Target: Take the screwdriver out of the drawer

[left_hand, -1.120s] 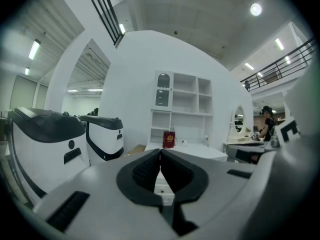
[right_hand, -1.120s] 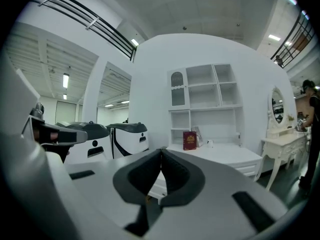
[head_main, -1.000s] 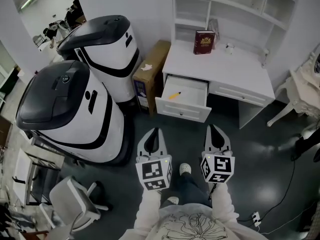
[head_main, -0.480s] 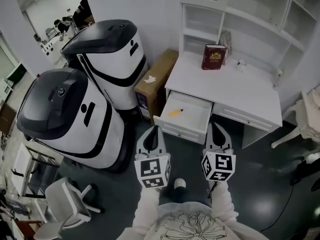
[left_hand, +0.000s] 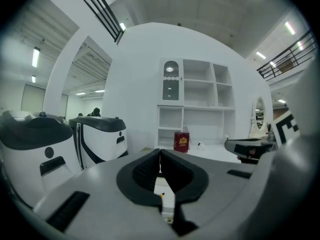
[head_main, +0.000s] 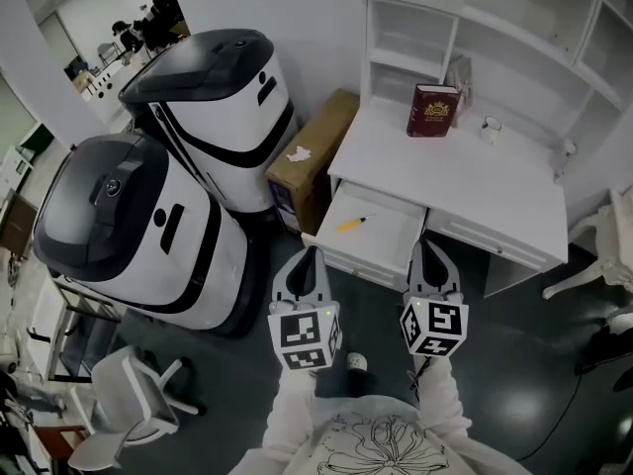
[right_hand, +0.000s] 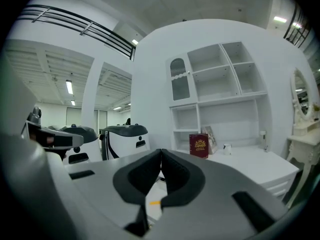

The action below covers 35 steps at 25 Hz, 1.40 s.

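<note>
From your head view, the white desk (head_main: 465, 171) has its left drawer (head_main: 364, 261) pulled open, and the yellow screwdriver (head_main: 351, 225) lies in it. Your left gripper (head_main: 311, 252) and right gripper (head_main: 426, 245) hover just in front of that desk. A red book (head_main: 432, 110) stands on the desk, its gold print unreadable.

In your left gripper view, the jaws meet on nothing, with the screwdriver (left_hand: 162, 194) glimpsed below them.

In your right gripper view, the jaws are likewise closed and empty, and the screwdriver (right_hand: 155, 202) again shows beneath.
</note>
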Motion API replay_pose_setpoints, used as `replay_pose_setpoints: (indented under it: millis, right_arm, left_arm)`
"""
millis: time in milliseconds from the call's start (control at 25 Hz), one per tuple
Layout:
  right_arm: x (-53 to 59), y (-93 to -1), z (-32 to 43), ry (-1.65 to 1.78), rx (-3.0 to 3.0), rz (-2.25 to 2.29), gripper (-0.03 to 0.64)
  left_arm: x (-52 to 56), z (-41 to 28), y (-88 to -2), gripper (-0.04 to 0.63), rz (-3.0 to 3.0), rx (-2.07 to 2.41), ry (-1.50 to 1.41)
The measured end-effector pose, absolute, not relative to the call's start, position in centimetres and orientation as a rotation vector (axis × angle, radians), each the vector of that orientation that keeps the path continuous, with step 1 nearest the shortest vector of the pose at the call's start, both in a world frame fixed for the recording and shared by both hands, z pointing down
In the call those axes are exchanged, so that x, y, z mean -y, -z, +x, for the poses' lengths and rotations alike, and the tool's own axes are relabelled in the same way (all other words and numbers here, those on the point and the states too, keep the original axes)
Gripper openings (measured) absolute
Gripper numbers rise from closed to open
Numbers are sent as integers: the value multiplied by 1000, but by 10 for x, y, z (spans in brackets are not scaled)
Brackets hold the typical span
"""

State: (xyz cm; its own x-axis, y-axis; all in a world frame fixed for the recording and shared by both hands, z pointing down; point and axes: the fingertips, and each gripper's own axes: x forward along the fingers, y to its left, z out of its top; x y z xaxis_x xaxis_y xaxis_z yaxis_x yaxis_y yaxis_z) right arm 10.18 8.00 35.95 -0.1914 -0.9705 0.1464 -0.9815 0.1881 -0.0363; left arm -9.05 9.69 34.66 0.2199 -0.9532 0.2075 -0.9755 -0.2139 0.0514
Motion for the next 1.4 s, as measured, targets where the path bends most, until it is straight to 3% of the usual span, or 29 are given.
replay_pose_setpoints:
  millis: [1400]
  right_arm:
    - [200, -425, 132, -376, 2098, 2067, 3]
  left_arm:
    - [216, -52, -442, 6, 2380, 1465, -463]
